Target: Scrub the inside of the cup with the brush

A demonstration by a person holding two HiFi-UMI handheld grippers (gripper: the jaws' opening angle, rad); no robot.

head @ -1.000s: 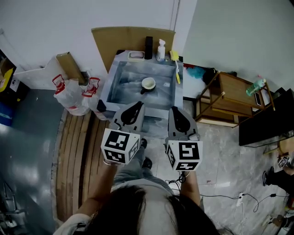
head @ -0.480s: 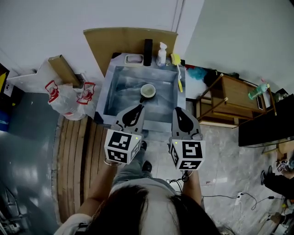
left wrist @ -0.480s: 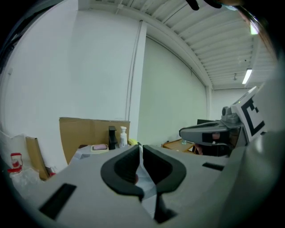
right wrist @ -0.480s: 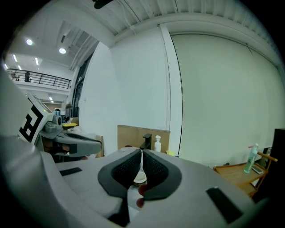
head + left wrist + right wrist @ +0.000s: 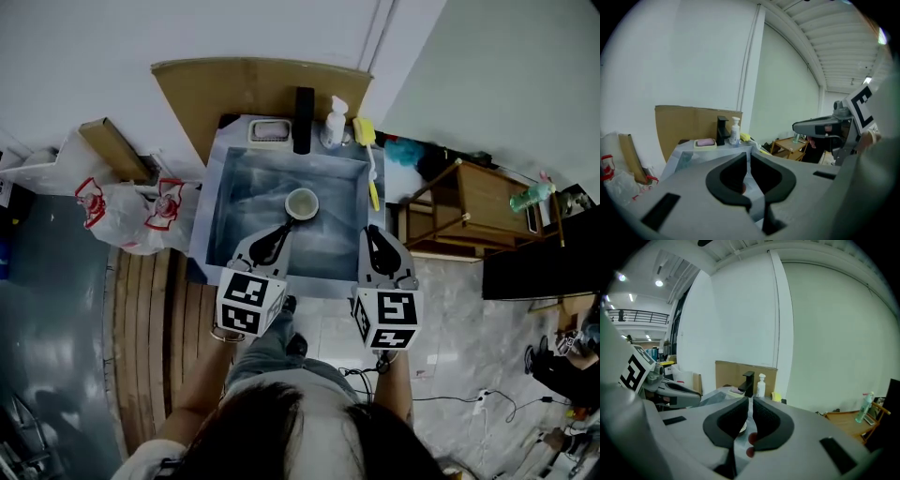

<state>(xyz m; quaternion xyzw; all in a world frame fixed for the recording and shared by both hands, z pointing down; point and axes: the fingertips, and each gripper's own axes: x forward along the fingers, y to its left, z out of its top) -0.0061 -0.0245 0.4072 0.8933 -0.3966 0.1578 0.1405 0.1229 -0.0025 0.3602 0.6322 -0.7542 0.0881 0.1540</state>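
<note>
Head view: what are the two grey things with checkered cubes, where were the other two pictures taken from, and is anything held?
Those are hand-held gripping tools, one in each hand of a person; the cubes belong to them. The head view looks down from a camera on the person's head: left tool, right tool. The other two pictures come from a camera on each tool, looking along its jaws. Both tools are shut and hold nothing. Ahead is a sink with a cup standing inside. On its rim are a yellow brush, a pump bottle, a black faucet and a soap dish.
</note>
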